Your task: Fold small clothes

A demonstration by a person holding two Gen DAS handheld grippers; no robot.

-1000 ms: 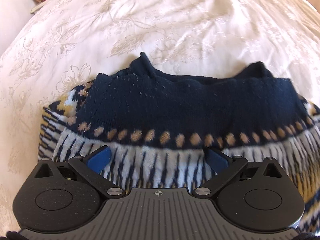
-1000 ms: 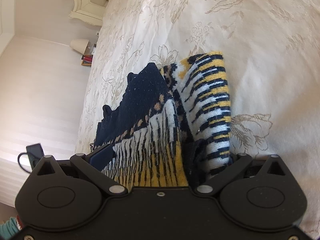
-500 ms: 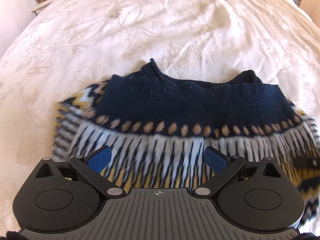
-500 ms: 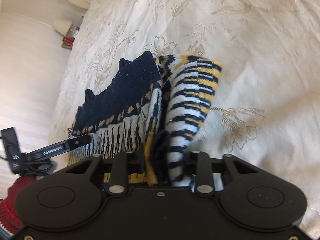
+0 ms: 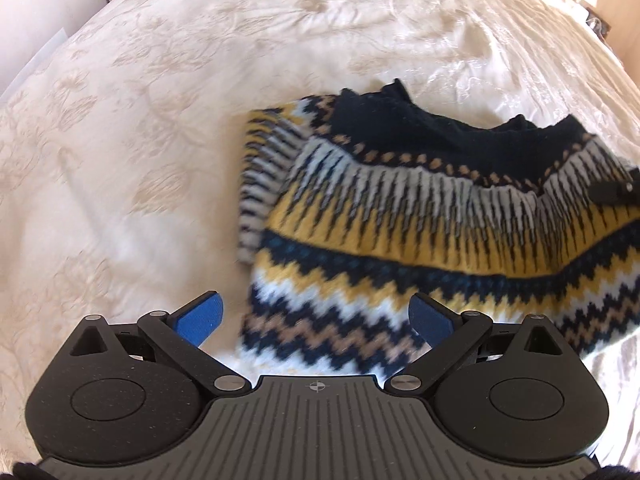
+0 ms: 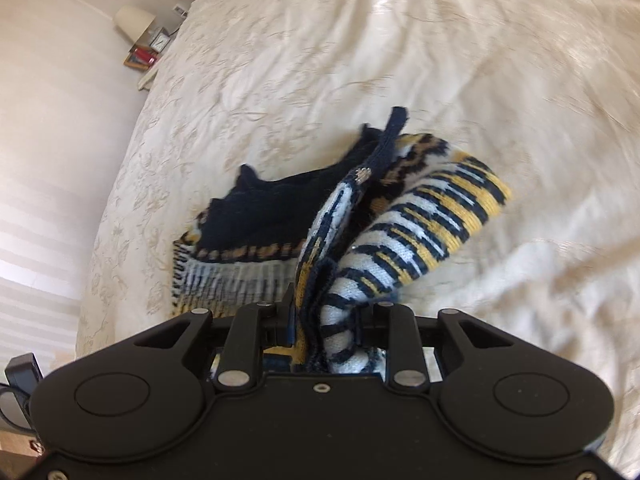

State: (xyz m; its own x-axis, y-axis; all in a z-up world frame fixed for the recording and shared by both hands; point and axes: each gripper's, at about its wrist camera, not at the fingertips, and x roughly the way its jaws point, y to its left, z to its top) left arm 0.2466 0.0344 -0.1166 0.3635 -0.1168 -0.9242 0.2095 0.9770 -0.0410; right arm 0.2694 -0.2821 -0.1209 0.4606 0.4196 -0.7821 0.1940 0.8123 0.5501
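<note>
Evidently the right gripper (image 6: 326, 320) was closing on the sweater's (image 5: 400, 220) bunched edge, lifting it to fold (left gripper (image 5: 316, 316) gaped empty).

a big cream bedspread with shiny flower shapes sewn in (image 5: 168, 128) covers the whole bed and has soft wrinkles. past the far edge of the bed stands a pale lamp shade (image 6: 134, 23), with a little clock (image 6: 161, 42) and some red books (image 6: 143, 56) just beside it. a plain white wall (image 6: 52, 92) is behind them.
</note>
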